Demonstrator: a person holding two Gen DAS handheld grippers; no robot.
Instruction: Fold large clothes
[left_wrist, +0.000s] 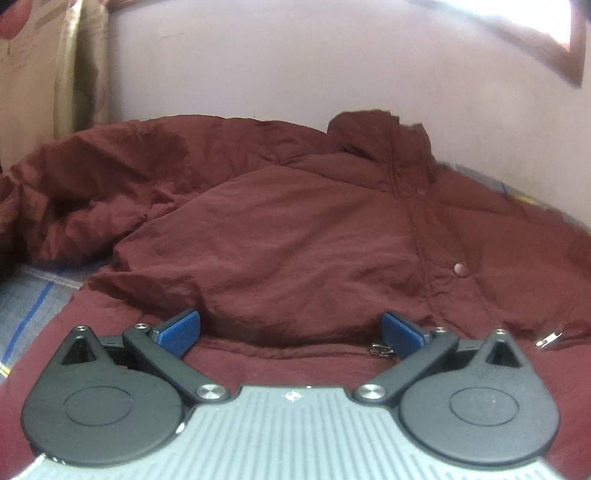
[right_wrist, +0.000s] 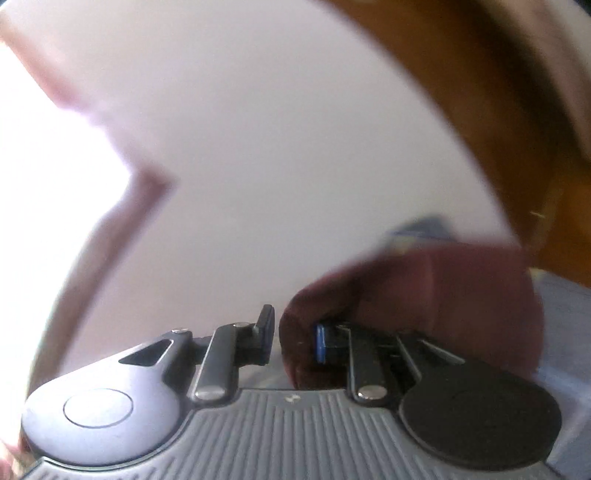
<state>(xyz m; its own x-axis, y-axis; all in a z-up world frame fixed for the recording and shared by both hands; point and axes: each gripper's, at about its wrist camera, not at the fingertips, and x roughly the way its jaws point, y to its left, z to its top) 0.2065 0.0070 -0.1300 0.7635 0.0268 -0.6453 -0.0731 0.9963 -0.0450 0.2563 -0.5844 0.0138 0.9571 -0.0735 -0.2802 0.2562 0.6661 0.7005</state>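
Maroon jacket (left_wrist: 295, 229) lies spread across the bed, collar at the far wall, its near hem just under the left gripper (left_wrist: 291, 328), whose jaws stand wide and empty. The right gripper (right_wrist: 291, 341) has narrow jaws pinching a jacket fold, pale wall (right_wrist: 277, 147) beyond.

A checked blue bedsheet (left_wrist: 33, 295) meets a pale wall (left_wrist: 258, 66), with a brown-framed window (left_wrist: 576, 40) above.

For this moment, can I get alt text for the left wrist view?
A maroon jacket lies spread on a blue-striped sheet, snap placket up. The left gripper hangs open just above the hem, touching nothing.
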